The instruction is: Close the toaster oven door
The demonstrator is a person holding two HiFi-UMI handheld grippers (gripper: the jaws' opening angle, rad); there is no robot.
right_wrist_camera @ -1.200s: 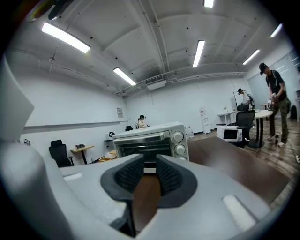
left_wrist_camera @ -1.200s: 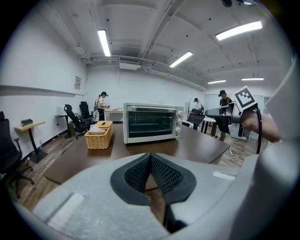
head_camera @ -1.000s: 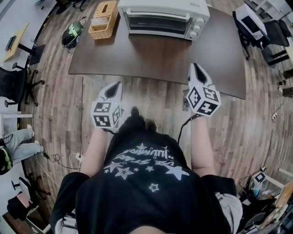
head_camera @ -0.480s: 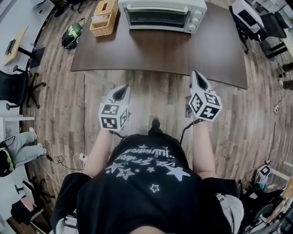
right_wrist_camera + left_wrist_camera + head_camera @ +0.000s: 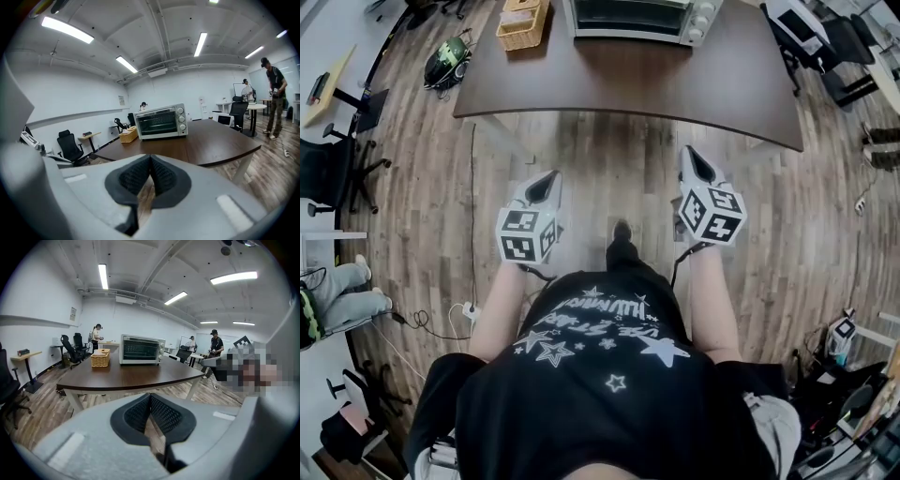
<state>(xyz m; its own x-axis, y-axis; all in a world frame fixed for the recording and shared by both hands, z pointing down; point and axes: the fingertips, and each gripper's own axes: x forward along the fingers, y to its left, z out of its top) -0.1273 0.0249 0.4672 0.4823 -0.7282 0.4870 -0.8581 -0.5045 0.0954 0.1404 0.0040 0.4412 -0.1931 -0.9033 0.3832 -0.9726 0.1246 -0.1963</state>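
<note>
The white toaster oven (image 5: 642,17) stands at the far side of the dark wooden table (image 5: 675,89), and its glass door is closed. It also shows in the left gripper view as the toaster oven (image 5: 142,349) and in the right gripper view as the toaster oven (image 5: 161,122), well ahead of both grippers. My left gripper (image 5: 546,180) and right gripper (image 5: 694,159) hover over the wooden floor, short of the table's near edge. Both are shut with nothing between the pads; the left gripper (image 5: 150,397) and right gripper (image 5: 150,159) show their pads meeting.
A wicker basket (image 5: 523,23) sits on the table left of the oven. A green backpack (image 5: 448,64) lies on the floor at the left, near office chairs (image 5: 328,173). Cables (image 5: 441,323) trail on the floor. People (image 5: 97,336) stand at desks far back.
The table and oven have slid toward the top of the head view as the person backs away. Both grippers now hang over bare floor, farther from the table edge.
</note>
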